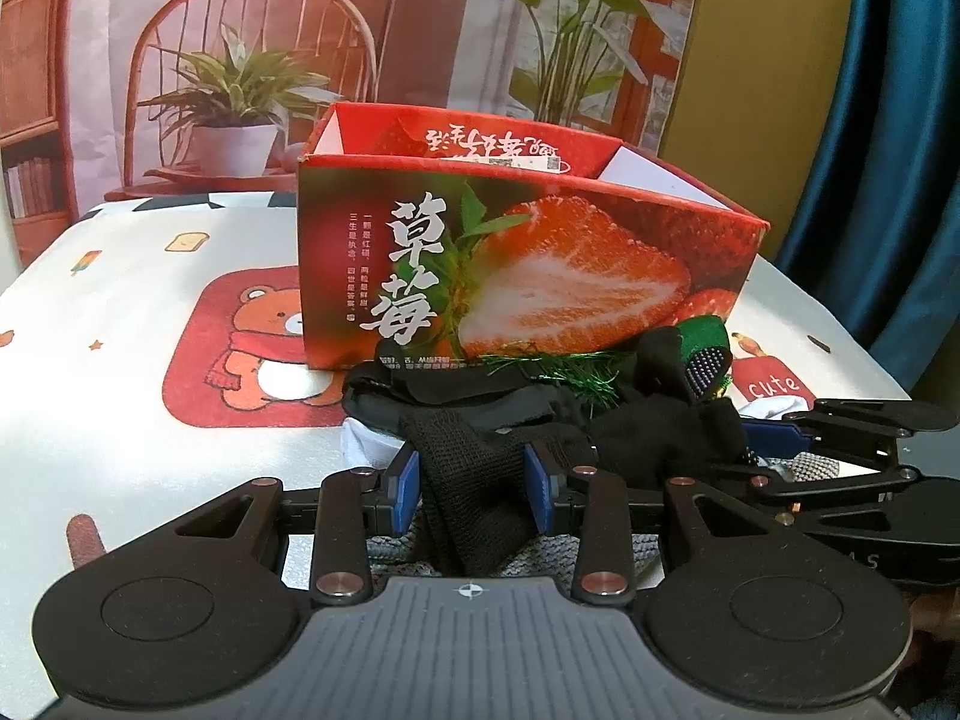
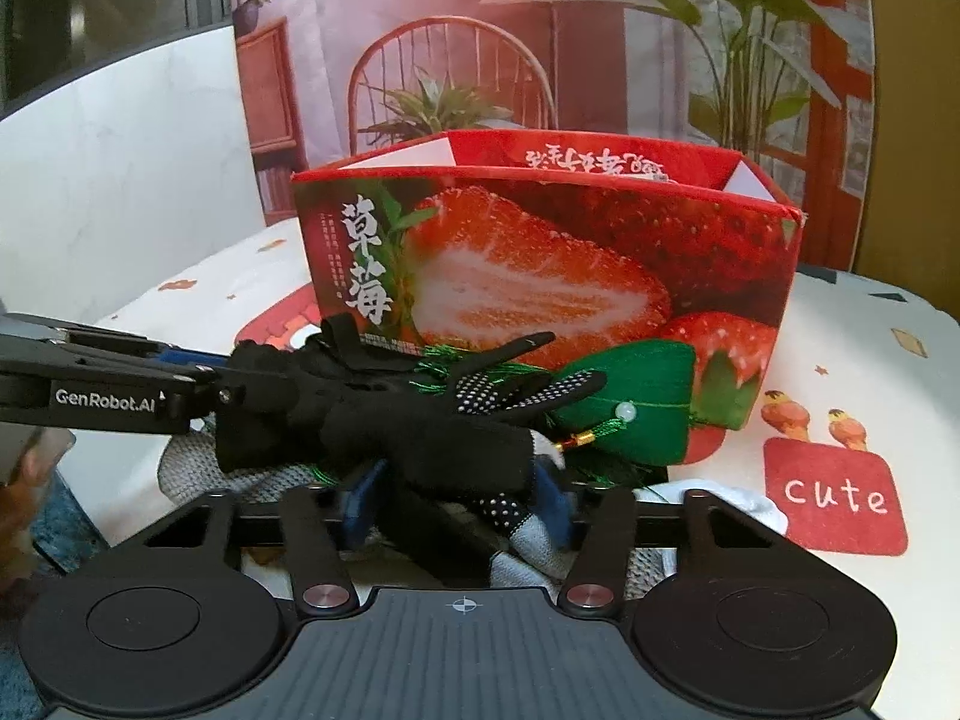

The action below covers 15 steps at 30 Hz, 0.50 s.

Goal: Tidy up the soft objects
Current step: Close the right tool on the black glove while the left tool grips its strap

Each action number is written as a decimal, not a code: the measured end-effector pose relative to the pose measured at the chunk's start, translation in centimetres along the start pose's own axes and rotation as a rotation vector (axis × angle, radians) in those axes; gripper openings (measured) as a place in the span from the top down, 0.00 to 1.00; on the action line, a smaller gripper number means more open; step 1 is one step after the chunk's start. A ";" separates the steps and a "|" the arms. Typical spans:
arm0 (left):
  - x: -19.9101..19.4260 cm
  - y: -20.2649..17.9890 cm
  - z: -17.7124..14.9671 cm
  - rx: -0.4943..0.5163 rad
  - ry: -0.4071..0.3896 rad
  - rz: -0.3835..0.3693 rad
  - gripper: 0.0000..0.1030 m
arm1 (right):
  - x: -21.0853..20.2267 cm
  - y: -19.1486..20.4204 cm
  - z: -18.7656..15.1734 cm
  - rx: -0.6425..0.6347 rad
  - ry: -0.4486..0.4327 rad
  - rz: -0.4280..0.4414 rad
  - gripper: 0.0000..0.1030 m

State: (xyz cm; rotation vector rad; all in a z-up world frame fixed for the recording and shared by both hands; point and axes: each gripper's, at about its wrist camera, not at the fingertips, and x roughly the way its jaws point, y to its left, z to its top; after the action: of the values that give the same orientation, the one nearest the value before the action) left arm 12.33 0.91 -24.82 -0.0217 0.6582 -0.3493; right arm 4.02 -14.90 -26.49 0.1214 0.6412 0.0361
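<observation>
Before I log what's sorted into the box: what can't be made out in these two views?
- Strawberry box contents: both views, its tall front wall hides the inside.
- White fabric and grey knit: mostly buried under black gloves and grippers.
- Small print on the box: too small.

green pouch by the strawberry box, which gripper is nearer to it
Right. The right gripper sits just in front of the green pouch, across the black gloves; the left gripper is further off to the pouch's left.

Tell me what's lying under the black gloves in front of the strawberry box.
Under the black gloves show grey knit fabric, a white sock and a green tasselled pouch. Anything deeper in the pile is covered.
</observation>
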 end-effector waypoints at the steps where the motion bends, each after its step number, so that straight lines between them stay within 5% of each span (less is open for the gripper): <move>1: 0.0 0.0 0.0 -0.001 0.000 -0.002 0.62 | -0.1 0.0 0.0 -0.003 -0.002 0.003 0.65; 7: -0.4 -0.4 0.1 0.017 -0.022 -0.015 0.70 | -0.6 -0.3 0.3 0.031 -0.027 0.029 0.78; 15: -2.6 -0.9 1.4 0.038 -0.127 -0.015 0.74 | -2.6 -0.5 1.7 0.045 -0.130 0.059 0.81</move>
State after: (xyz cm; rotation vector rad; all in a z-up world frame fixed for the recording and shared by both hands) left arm 11.02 0.80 -22.06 -0.0126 0.5254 -0.3716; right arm 2.97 -15.76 -23.60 0.1844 0.5090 0.0706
